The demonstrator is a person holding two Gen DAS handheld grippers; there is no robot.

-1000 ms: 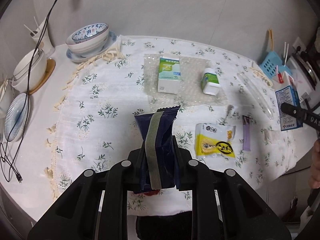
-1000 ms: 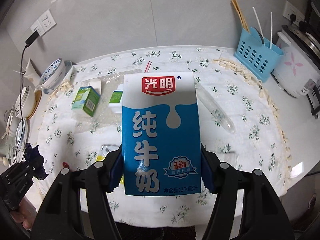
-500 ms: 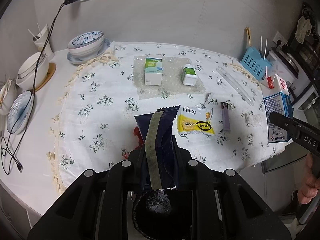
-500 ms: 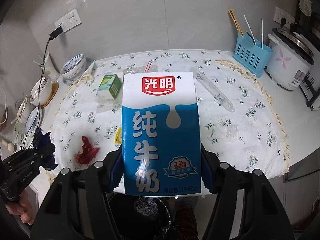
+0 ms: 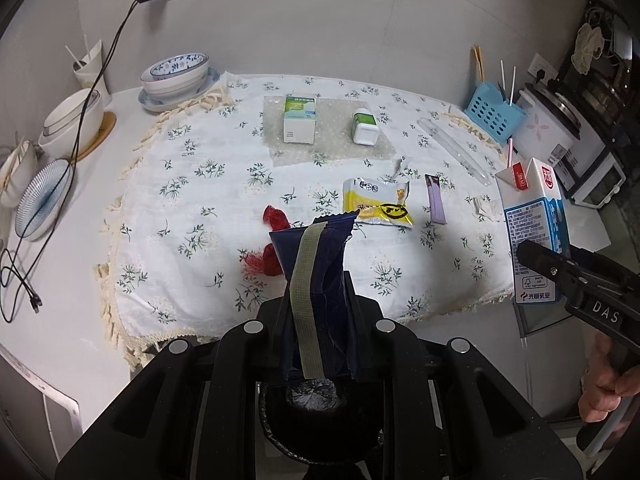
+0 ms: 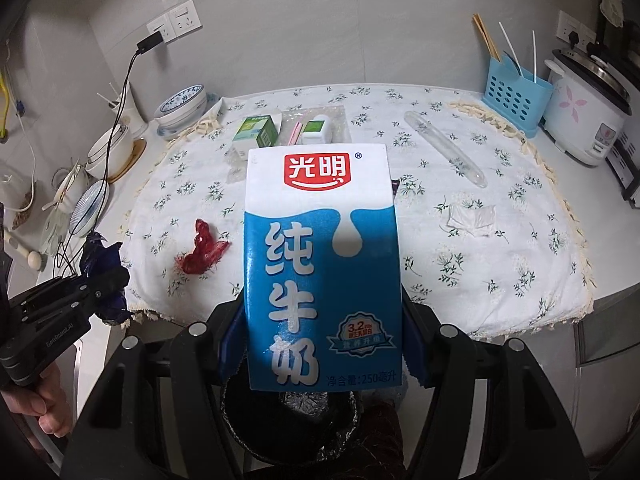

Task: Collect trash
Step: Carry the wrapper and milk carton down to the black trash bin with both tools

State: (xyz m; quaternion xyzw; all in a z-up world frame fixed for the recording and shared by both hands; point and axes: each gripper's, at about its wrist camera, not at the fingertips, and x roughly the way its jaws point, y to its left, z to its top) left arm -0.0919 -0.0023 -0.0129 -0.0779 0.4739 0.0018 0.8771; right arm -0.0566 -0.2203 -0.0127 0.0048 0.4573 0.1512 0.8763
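My left gripper is shut on a dark blue wrapper with a tan strip, held over the black-lined trash bin below the table's front edge. My right gripper is shut on a blue and white milk carton, also above the bin. The carton shows at the right of the left wrist view. On the floral cloth lie a red wrapper, a yellow packet, a purple sachet and a crumpled tissue.
A green and white box and a white bottle stand on bubble wrap at the back. Bowls and a cable are on the left. A clear tube, a blue caddy and a rice cooker are on the right.
Both grippers have drawn back from the table with their loads. The table now looks farther away and the bin has come into view under both.
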